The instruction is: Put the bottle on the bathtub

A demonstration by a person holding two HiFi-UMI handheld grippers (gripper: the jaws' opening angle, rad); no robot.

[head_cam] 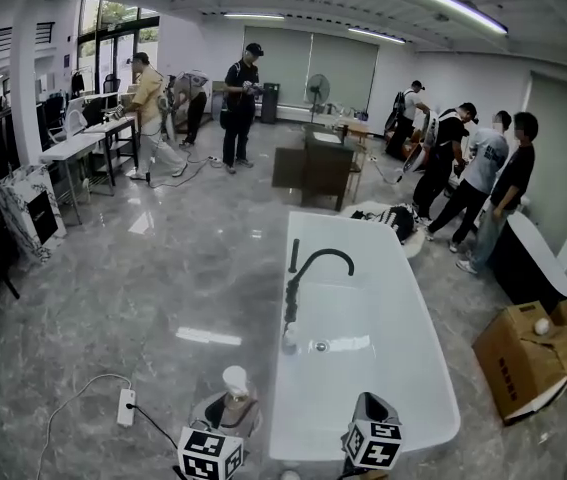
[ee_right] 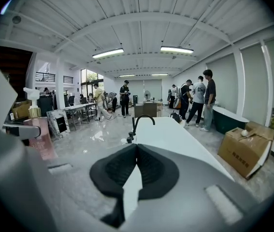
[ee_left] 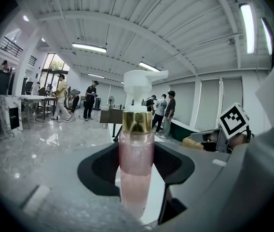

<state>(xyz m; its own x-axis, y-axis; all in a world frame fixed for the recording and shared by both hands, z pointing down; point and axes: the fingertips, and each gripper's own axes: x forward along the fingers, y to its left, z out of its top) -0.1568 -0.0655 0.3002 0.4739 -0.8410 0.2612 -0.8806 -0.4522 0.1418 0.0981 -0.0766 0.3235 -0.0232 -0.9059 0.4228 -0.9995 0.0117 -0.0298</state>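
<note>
A pink pump bottle (ee_left: 136,163) with a gold collar and white pump head stands upright between the jaws of my left gripper (ee_left: 137,170), which is shut on it. In the head view the bottle (head_cam: 236,393) shows at the bottom, left of the white bathtub (head_cam: 363,368), held over the floor. My right gripper (ee_right: 134,170) is shut with nothing in it and hovers over the tub's near end (head_cam: 368,438). From the right gripper view the bottle (ee_right: 37,132) appears at the far left. A black faucet (head_cam: 303,283) rises on the tub's left rim.
A white power strip (head_cam: 126,406) with a cable lies on the floor at left. An open cardboard box (head_cam: 533,353) sits right of the tub. Several people stand at the back and right. A dark tub (head_cam: 528,258) is at far right.
</note>
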